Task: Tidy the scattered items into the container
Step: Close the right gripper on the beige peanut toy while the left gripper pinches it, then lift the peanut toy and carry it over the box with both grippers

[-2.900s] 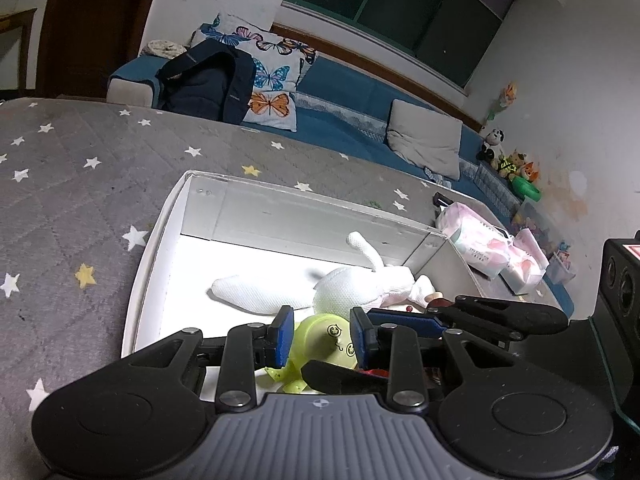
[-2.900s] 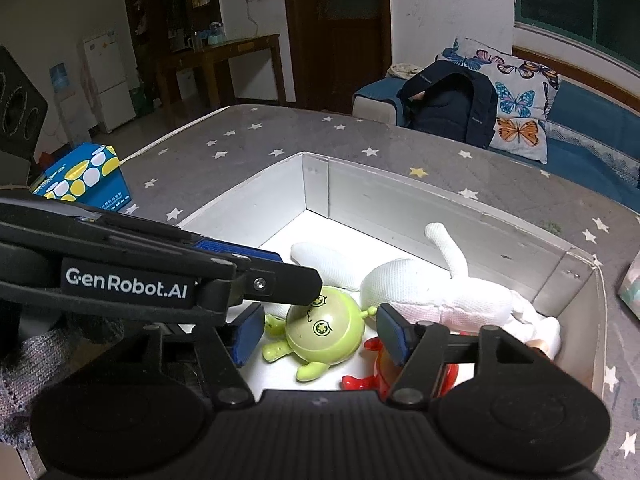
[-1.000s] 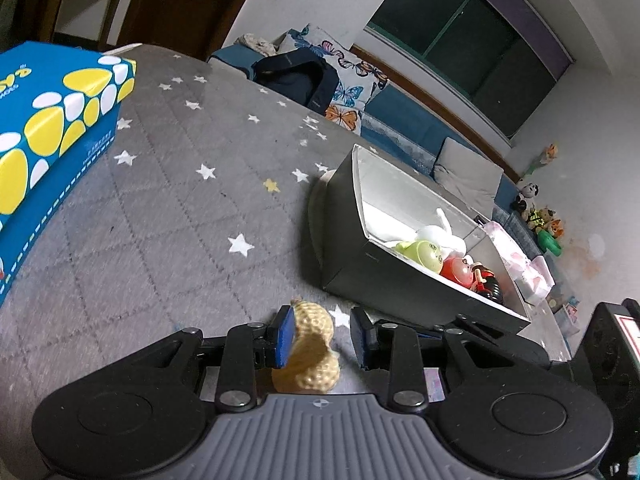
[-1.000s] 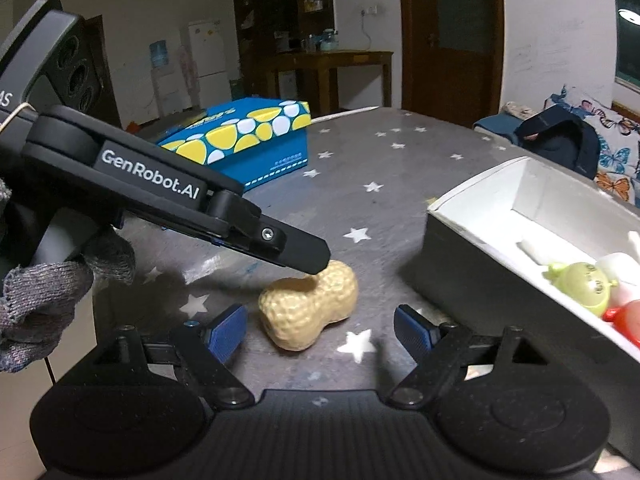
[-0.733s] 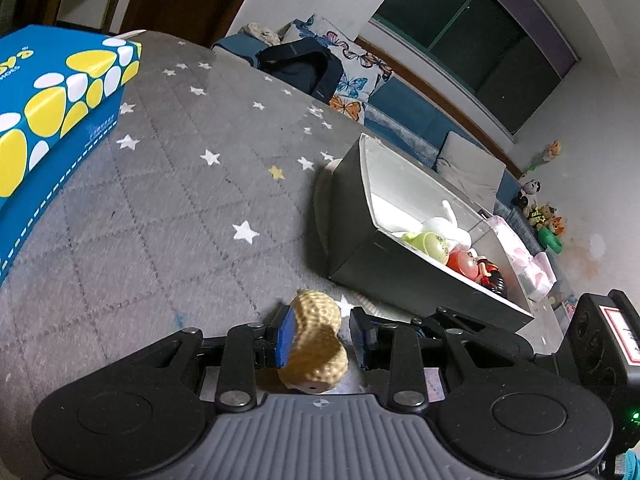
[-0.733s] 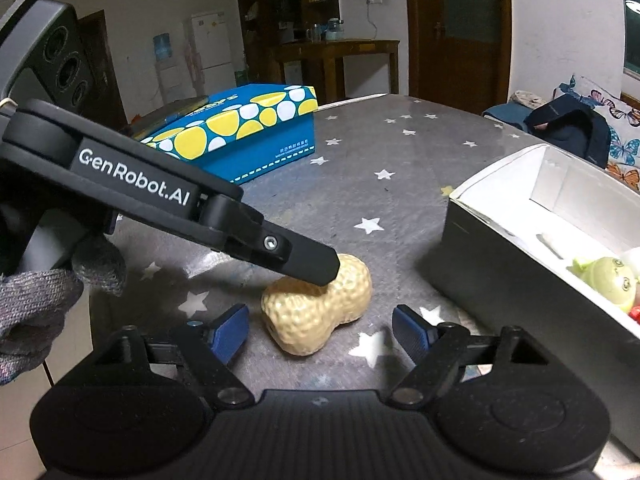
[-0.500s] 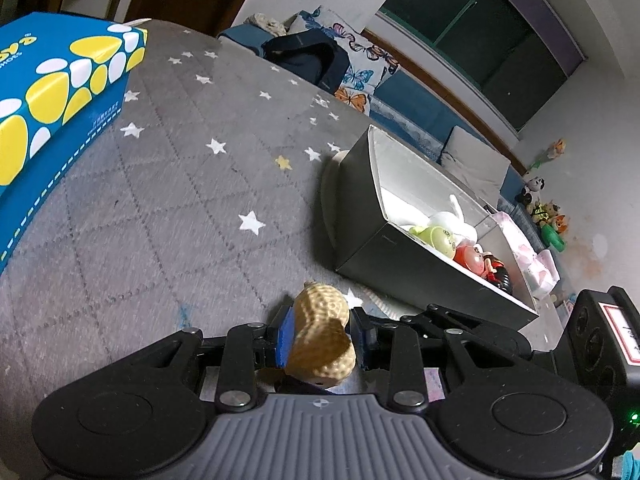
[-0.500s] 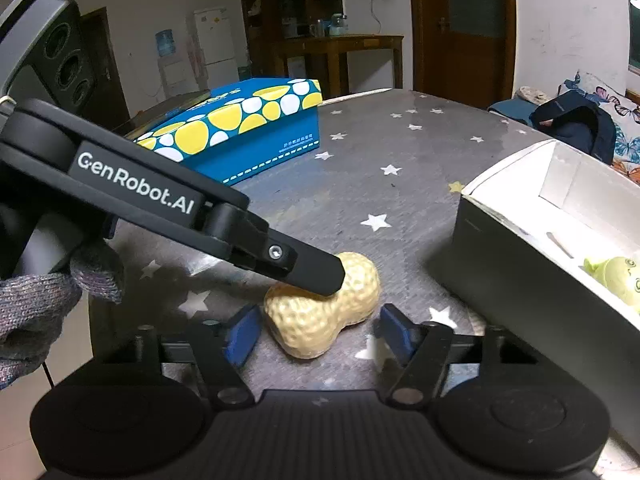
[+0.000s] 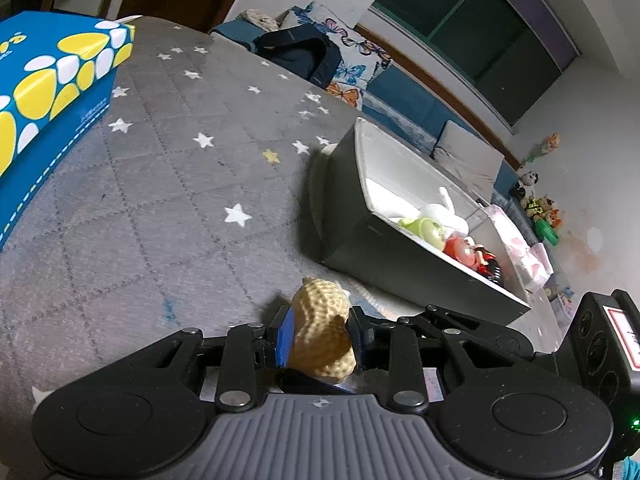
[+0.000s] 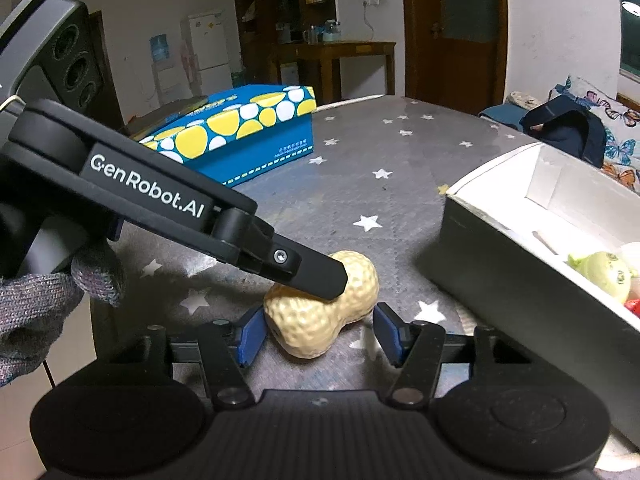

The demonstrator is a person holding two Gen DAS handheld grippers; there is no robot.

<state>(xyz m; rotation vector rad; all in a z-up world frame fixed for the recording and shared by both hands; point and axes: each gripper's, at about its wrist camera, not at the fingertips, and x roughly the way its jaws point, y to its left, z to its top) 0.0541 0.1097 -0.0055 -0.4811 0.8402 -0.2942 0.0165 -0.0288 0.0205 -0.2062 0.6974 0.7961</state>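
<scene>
Tan peanut toy (image 9: 322, 330), pebbled shell, pinched waist, lying sideways

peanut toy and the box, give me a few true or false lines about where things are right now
1. The peanut toy lies on the grey starred cloth, outside the box. True.
2. The box is empty. False: a green toy and others lie inside.
3. The left gripper has the peanut toy between its fingers. True.
4. The blue and yellow carton sits inside the box. False: it stands on the cloth, apart from it.
</scene>
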